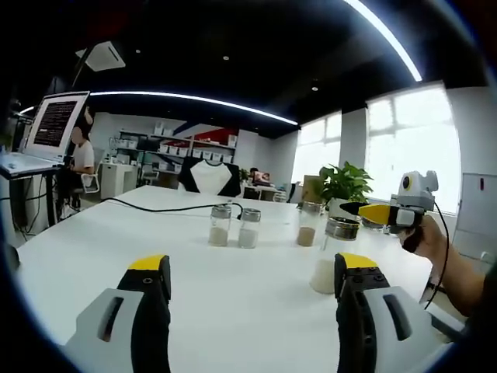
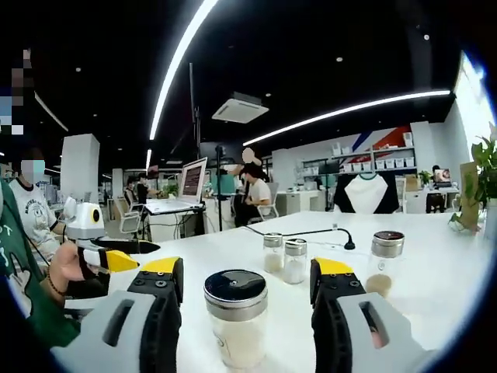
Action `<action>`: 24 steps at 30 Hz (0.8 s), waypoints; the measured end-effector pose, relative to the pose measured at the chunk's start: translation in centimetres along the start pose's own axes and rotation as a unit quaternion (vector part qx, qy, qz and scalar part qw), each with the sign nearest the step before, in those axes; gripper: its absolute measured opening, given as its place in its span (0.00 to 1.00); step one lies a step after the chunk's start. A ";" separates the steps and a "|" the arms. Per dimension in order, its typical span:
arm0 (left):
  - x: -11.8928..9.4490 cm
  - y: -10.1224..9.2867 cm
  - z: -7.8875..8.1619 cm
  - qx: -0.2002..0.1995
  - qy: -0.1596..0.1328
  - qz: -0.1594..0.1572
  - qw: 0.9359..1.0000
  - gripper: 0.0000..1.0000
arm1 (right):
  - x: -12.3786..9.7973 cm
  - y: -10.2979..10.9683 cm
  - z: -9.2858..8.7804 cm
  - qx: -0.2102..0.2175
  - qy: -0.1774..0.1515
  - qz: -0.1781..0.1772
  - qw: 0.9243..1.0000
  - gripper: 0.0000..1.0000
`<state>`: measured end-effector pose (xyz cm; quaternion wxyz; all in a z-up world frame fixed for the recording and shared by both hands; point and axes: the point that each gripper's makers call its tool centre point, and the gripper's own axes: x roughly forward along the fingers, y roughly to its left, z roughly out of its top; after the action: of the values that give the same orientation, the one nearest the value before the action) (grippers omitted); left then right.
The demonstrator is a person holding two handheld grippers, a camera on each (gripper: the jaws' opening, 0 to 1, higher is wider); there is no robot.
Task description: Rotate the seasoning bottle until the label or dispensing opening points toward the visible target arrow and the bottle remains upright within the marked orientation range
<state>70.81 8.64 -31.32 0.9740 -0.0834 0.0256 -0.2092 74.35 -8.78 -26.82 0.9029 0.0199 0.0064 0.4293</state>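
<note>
The nearest seasoning bottle [image 2: 235,318] has a round metal lid and pale contents. It stands upright on the white table [image 2: 435,272], between the jaws of my right gripper [image 2: 246,270], which is open and not touching it. In the left gripper view the same bottle [image 1: 332,260] stands just beyond my right-hand jaw. My left gripper [image 1: 252,266] is open over bare table. The right gripper [image 1: 371,211], held by a hand, comes in from the right just past the bottle. The left gripper [image 2: 116,259] shows at the left of the right gripper view.
Three more shaker bottles stand further out: a pair [image 1: 220,225] [image 1: 249,228] and one with brown contents [image 1: 308,225]. A black cable [image 1: 155,208] runs across the far table. A laptop [image 1: 46,128], a seated person [image 1: 81,155] and a plant [image 1: 345,185] lie beyond.
</note>
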 end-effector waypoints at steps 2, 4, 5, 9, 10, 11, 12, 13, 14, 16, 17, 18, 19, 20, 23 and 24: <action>0.1 0.0 0.0 0.001 0.001 0.000 1.000 0.92 | -0.5 0.3 0.3 -0.001 -0.012 0.005 1.000 0.67; 0.1 -0.1 0.0 0.000 0.000 -0.002 1.000 0.92 | -0.9 0.4 0.0 0.002 -0.010 0.004 1.000 0.65; 0.2 -0.2 -0.1 0.001 0.000 -0.002 1.000 0.92 | -1.1 0.3 -0.4 0.003 -0.006 -0.002 1.000 0.66; 0.3 -0.2 -0.2 0.002 0.003 -0.003 1.000 0.92 | -2.2 0.0 -1.1 0.008 -0.002 -0.022 1.000 0.68; 0.3 -0.3 -0.1 0.000 0.000 -0.006 1.000 0.92 | -2.5 0.0 -1.1 0.010 -0.003 -0.024 1.000 0.68; 0.3 -0.4 0.0 0.000 -0.003 -0.007 1.000 0.92 | -2.9 -0.1 -1.0 0.011 -0.005 -0.032 0.999 0.68; 0.3 -0.4 0.1 0.001 -0.005 -0.007 1.000 0.92 | -3.2 -0.1 -1.0 0.011 -0.006 -0.037 0.999 0.68; 0.3 -0.4 0.2 0.001 -0.006 -0.007 1.000 0.92 | -3.5 -0.1 -0.9 0.007 -0.007 -0.043 0.999 0.68; 0.3 -0.4 0.2 0.001 -0.007 -0.007 1.000 0.92 | -3.8 -0.2 -0.9 0.006 -0.007 -0.049 0.999 0.69; 0.3 -0.4 0.2 0.000 -0.006 -0.007 1.000 0.92 | -4.5 -0.4 -0.9 0.000 -0.003 -0.065 0.998 0.69; 0.3 -0.3 0.2 0.000 -0.005 -0.007 1.000 0.92 | -5.0 -0.5 -0.8 -0.001 -0.002 -0.074 0.997 0.69; 0.3 -0.3 0.2 0.000 -0.005 -0.006 1.000 0.92 | -5.3 -0.5 -0.8 -0.001 -0.003 -0.079 0.997 0.69; 0.3 -0.3 0.2 0.000 -0.005 -0.007 1.000 0.92 | -5.7 -0.6 -0.9 0.004 -0.002 -0.084 0.996 0.69; 0.3 -0.3 0.2 0.000 -0.006 -0.007 1.000 0.92 | -6.0 -0.6 -0.9 0.006 -0.002 -0.086 0.996 0.69; 0.2 -0.6 0.2 0.000 -0.006 -0.006 1.000 0.92 | -7.4 -1.0 -0.8 0.026 -0.019 -0.103 0.994 0.69; 0.2 -0.6 0.2 0.000 -0.006 -0.006 1.000 0.92 | -7.8 -1.1 -0.8 0.029 -0.021 -0.106 0.994 0.69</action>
<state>70.74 8.09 -30.99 0.9728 -0.0845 0.0191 -0.2147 70.26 -15.45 -27.73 0.9423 0.0541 0.0020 0.3303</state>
